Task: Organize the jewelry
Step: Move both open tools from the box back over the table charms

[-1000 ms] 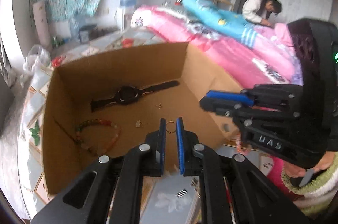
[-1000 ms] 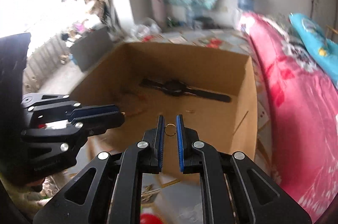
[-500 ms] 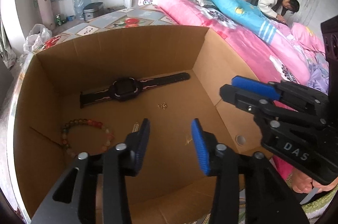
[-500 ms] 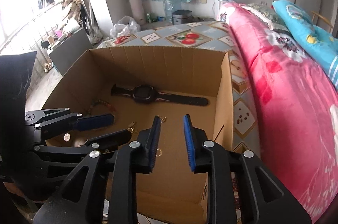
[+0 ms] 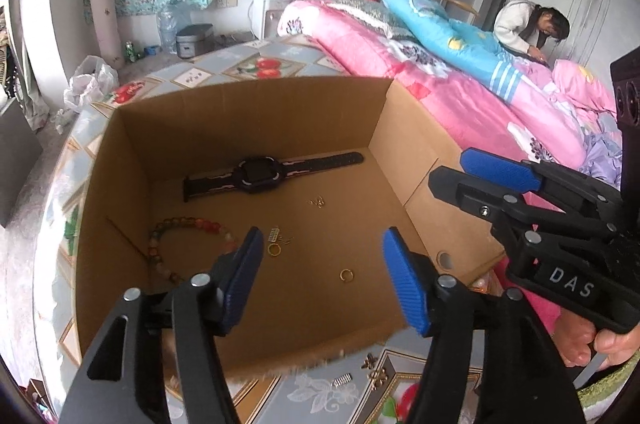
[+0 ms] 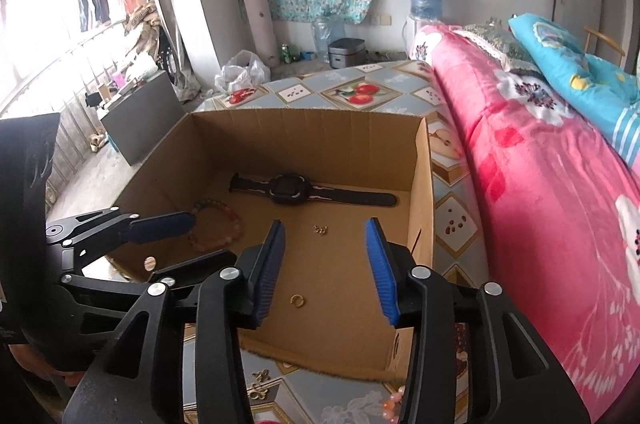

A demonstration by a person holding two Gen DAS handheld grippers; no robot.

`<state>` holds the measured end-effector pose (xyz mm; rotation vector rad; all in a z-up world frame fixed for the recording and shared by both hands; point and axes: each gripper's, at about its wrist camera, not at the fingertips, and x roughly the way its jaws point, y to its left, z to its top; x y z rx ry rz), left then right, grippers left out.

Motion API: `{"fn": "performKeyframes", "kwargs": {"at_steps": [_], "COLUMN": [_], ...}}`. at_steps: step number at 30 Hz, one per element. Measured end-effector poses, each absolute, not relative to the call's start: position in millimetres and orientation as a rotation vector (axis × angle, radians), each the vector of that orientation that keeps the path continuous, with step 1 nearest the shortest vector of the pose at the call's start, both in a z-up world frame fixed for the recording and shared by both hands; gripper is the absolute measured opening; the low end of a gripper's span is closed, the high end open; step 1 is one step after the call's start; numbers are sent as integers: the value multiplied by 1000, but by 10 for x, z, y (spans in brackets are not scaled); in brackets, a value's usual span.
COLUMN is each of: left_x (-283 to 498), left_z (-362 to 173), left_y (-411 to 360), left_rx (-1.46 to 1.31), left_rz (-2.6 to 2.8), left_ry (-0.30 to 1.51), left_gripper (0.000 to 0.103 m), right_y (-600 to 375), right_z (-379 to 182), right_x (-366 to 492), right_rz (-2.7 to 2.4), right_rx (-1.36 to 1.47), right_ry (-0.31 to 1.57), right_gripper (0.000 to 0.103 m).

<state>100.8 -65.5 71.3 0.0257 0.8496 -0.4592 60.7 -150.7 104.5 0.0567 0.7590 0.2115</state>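
Hovering above the cardboard box (image 5: 256, 112), the left hand-held gripper (image 5: 322, 278) and right hand-held gripper (image 6: 326, 264) were both opening, empty; two gold rings (image 5: 346, 275) lay inside.

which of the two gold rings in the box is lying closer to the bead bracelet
The gold ring just below the small silver charm, a short way right of the bead bracelet. The other gold ring lies alone on bare cardboard, farther right and nearer the box's front wall.

Your left gripper's fingers (image 5: 244, 276) hide part of the bead bracelet (image 5: 188, 228). The small gold pieces (image 5: 318, 202) are too small to identify. The spring (image 5: 342, 380) below the box is blurred.
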Motion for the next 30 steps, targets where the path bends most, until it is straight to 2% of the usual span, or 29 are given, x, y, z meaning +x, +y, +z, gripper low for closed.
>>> {"fn": "performKeyframes", "kwargs": {"at_steps": [17,19,24,30], "left_x": [307,240,53,-112], "left_z": [930,933,909,746], "left_y": [-262,-222,-156,-138], "left_rx": [-15,-21,-2,36], "left_rz": [-414,-413,-406,-390], "left_ry": [734,727,709,734], "left_gripper": [83,85,93,97], "right_y": [-1403,-1402,-1362,-1258], "right_z": [1330,1338,1341,1323], "right_x": [93,47,-39,-146], "right_rz": [259,265,285,295], "right_rx": [71,76,73,34], "right_ry": [648,640,638,650], "right_gripper": [71,77,86,94]}}
